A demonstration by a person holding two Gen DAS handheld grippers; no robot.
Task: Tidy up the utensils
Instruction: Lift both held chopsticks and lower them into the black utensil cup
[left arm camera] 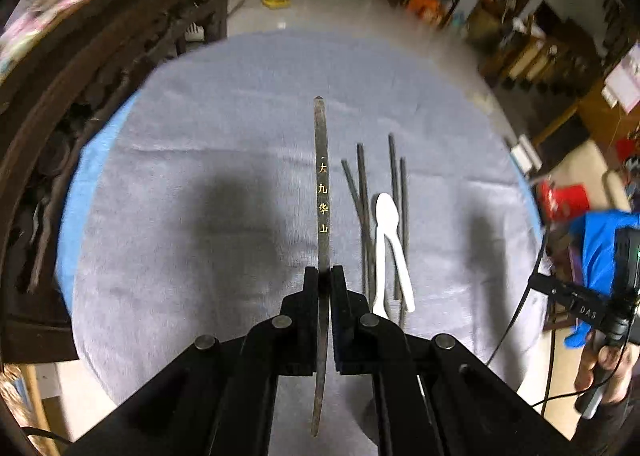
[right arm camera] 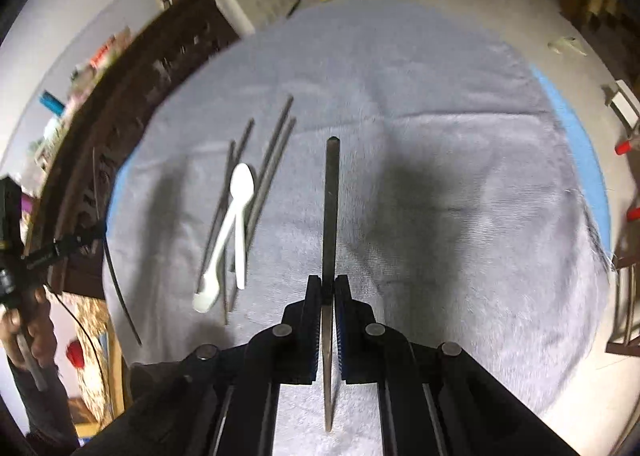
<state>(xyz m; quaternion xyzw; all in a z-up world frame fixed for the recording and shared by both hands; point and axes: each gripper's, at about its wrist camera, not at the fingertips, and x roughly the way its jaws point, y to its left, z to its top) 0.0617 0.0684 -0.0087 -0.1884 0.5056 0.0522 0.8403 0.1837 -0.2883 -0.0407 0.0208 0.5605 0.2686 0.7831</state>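
A dark chopstick clamped in each gripper above the cloth-covered table

The left gripper is closed tight on a chopstick with gold characters; the right gripper pinches a plain dark chopstick. Between them, four more chopsticks and two white spoons lie grouped on the grey cloth, which is bare on both sides up to its round edge, with carved dark furniture close by

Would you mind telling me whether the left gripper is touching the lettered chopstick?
Touching. The left wrist view shows the left gripper shut on the lettered chopstick, pads pressed against both sides.
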